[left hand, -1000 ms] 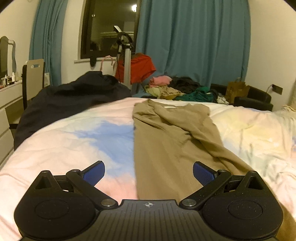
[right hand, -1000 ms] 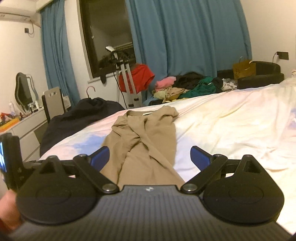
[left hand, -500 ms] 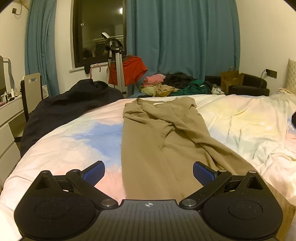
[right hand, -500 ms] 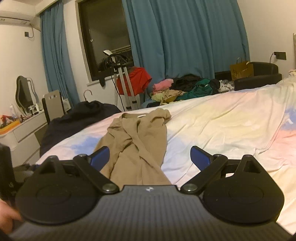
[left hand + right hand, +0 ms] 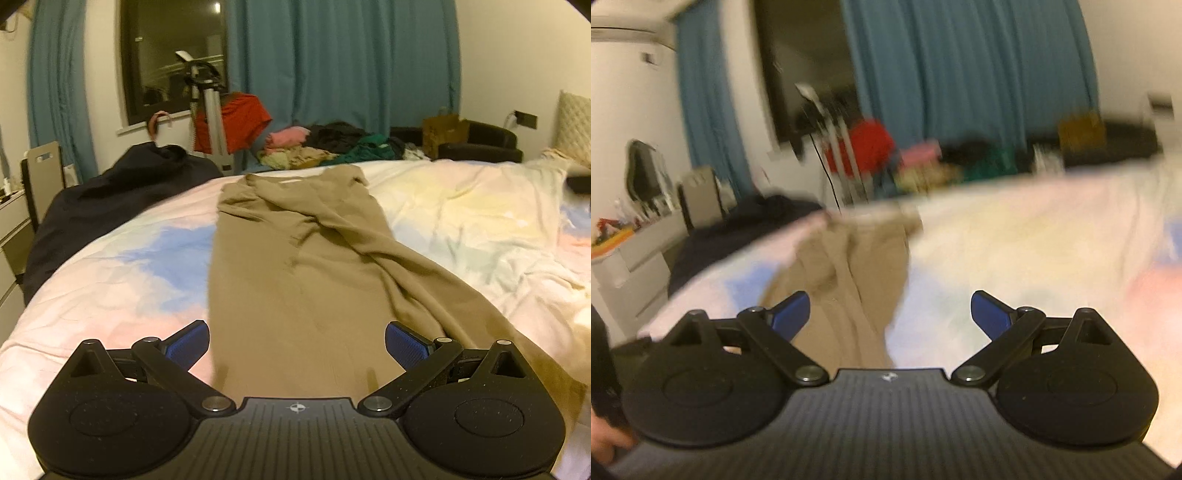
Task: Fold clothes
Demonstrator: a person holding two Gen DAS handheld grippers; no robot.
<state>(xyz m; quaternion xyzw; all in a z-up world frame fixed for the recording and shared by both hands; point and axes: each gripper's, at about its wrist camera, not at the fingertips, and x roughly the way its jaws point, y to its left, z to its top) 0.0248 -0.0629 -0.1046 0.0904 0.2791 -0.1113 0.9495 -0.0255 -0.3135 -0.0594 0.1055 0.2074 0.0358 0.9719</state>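
Bed (image 5: 480,221) is carrying the tan garment (image 5: 295,277), lying lengthwise mid-bed. You're holding the left hand-held gripper (image 5: 297,345) spread wide over its near end; right hand-held gripper (image 5: 890,312) also spread, empty, view blurred.

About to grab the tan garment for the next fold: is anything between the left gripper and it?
Nothing visible. The left gripper, open, hangs right over the tan garment, which lies uncovered on the bed.
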